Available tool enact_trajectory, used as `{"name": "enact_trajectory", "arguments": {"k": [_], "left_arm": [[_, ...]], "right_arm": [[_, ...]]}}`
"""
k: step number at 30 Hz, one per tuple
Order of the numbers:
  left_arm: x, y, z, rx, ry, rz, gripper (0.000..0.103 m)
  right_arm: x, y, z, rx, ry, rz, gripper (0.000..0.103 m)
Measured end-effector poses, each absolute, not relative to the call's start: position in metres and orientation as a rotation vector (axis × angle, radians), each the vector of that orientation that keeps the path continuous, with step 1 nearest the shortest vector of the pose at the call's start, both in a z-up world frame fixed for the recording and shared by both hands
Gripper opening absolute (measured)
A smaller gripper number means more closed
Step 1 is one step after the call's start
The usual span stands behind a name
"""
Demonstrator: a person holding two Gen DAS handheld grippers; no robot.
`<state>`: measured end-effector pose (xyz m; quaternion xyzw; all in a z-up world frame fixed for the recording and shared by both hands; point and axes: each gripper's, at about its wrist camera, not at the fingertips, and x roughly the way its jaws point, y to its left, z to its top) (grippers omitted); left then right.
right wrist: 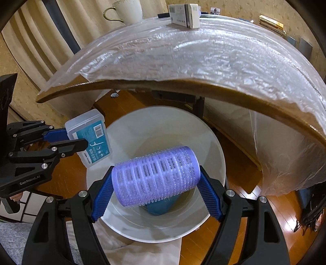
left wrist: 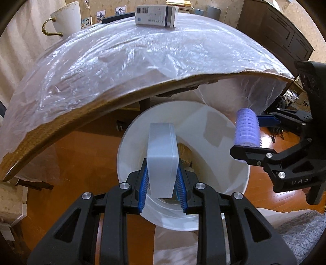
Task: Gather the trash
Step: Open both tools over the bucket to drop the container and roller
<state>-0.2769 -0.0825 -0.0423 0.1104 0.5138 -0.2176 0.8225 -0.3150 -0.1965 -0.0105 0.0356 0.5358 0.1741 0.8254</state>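
My left gripper point(left wrist: 162, 188) is shut on a clear plastic floss box point(left wrist: 162, 155) with a teal label point(right wrist: 92, 140), held over the open white bin point(left wrist: 205, 126) on the floor. My right gripper point(right wrist: 155, 194) is shut on a purple hair roller point(right wrist: 155, 176), gripped end to end, right above the same bin point(right wrist: 163, 130). The right gripper point(left wrist: 247, 134) with the roller point(left wrist: 246, 130) also shows at the right of the left wrist view. Something teal point(right wrist: 161, 207) lies at the bin's bottom, mostly hidden by the roller.
A table covered in clear plastic sheet point(left wrist: 126, 67) juts out above and behind the bin. On it sit a white medicine carton point(left wrist: 155, 16) and a cream mug with a gold handle point(left wrist: 65, 20). Wooden floor point(left wrist: 81, 159) surrounds the bin; a dark cabinet point(left wrist: 275, 34) stands far right.
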Motion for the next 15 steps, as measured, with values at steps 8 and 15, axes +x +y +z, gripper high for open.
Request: {"name": "enact_trajectory", "arguments": {"k": [8, 15], "left_arm": [[-0.274, -0.085, -0.052, 0.250, 1.104, -0.456, 0.028], [-0.270, -0.082, -0.055, 0.219, 1.109, -0.426, 0.062]], "right_arm": [[-0.311, -0.194, -0.021, 0.071, 1.161, 0.350, 0.076], [-0.306, -0.194, -0.025, 0.080, 1.181, 0.321, 0.083]]}}
